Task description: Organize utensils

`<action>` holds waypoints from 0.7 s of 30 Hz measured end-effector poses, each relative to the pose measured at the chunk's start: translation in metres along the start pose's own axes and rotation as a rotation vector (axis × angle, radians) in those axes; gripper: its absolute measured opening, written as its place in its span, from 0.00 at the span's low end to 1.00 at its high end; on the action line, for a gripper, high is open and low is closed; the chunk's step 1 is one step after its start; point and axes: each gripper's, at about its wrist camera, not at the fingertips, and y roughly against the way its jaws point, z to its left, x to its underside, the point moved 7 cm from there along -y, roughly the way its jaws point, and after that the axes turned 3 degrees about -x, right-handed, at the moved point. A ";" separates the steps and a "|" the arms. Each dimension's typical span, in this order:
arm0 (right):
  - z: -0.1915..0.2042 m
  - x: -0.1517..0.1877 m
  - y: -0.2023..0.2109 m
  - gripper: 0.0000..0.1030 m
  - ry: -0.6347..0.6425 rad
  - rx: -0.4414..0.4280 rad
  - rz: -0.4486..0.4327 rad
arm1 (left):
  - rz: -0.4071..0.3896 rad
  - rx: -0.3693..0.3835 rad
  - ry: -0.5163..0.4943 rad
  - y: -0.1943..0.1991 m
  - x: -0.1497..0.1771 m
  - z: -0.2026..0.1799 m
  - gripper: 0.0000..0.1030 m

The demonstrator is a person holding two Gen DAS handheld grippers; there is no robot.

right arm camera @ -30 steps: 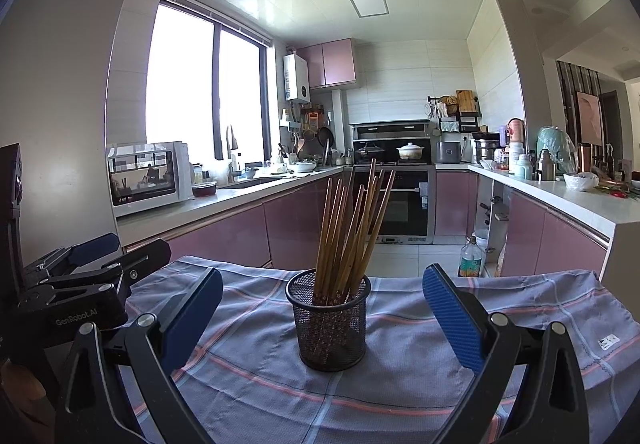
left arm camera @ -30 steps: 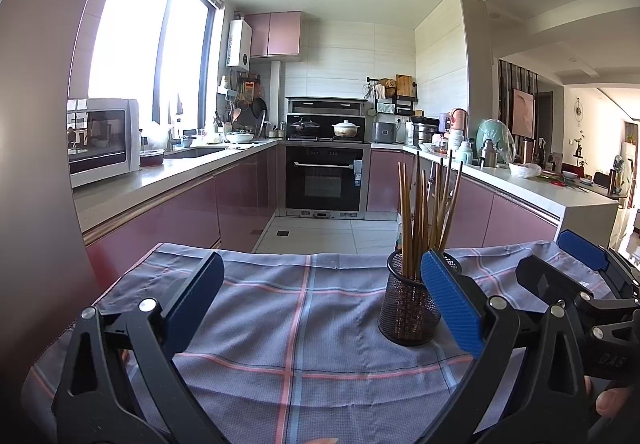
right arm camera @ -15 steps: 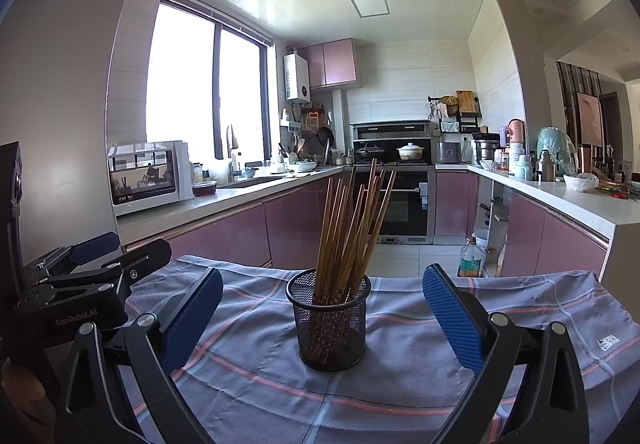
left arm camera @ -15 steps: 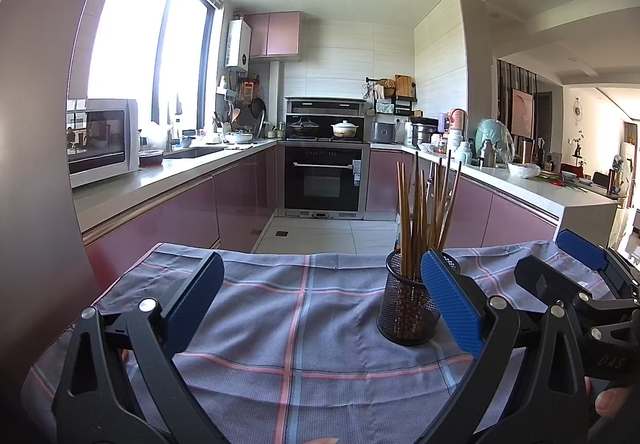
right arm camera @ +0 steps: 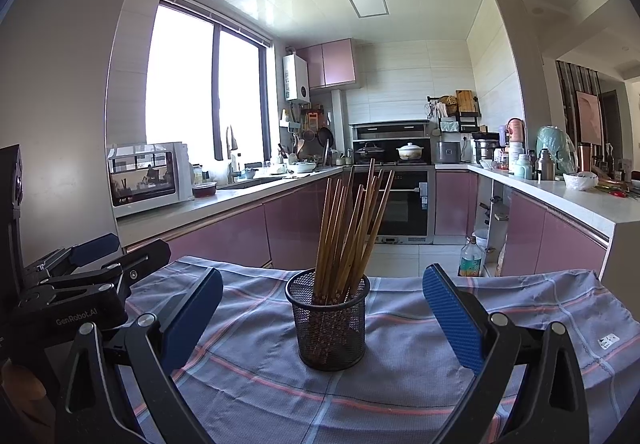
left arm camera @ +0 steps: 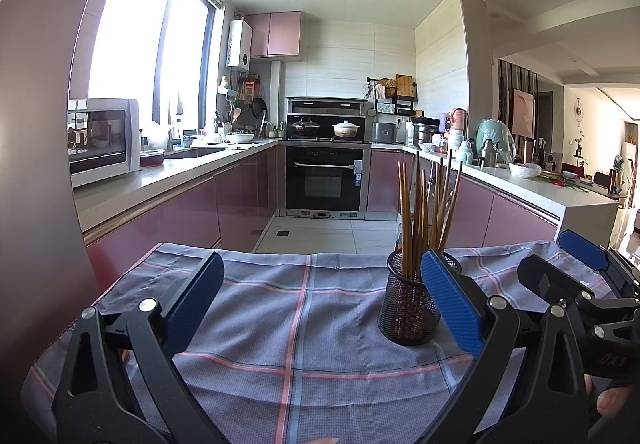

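Observation:
A black mesh cup [right arm camera: 328, 322] stands upright on the checked blue-grey cloth [right arm camera: 404, 384], holding several wooden chopsticks [right arm camera: 348, 228]. My right gripper [right arm camera: 322, 310] is open and empty, its blue pads either side of the cup, a little short of it. In the left wrist view the cup [left arm camera: 404, 308] and chopsticks [left arm camera: 428, 215] sit ahead to the right, partly behind the right pad. My left gripper [left arm camera: 320, 300] is open and empty over bare cloth [left arm camera: 304, 324]. The right gripper [left arm camera: 580, 284] shows at the far right there; the left gripper [right arm camera: 72, 284] shows at the left in the right wrist view.
The cloth-covered table ends at its far edge [left arm camera: 320, 258] over a tiled kitchen floor. Pink cabinets and counters run along both sides; a microwave [right arm camera: 150, 177] stands left, an oven [left arm camera: 326, 179] at the back. A bottle [right arm camera: 469, 258] stands on the floor.

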 end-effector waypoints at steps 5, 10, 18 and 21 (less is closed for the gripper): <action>0.000 0.000 0.000 0.94 -0.001 0.001 -0.001 | 0.000 0.000 0.001 0.000 0.001 0.000 0.94; 0.000 0.000 0.000 0.94 -0.002 0.002 0.000 | -0.001 -0.002 -0.001 0.000 0.000 0.000 0.94; -0.001 0.001 0.000 0.94 -0.002 0.001 0.000 | 0.000 -0.002 -0.001 0.000 0.001 0.000 0.94; -0.001 0.001 0.001 0.94 -0.004 0.002 -0.003 | 0.000 -0.003 -0.001 0.000 0.000 0.000 0.94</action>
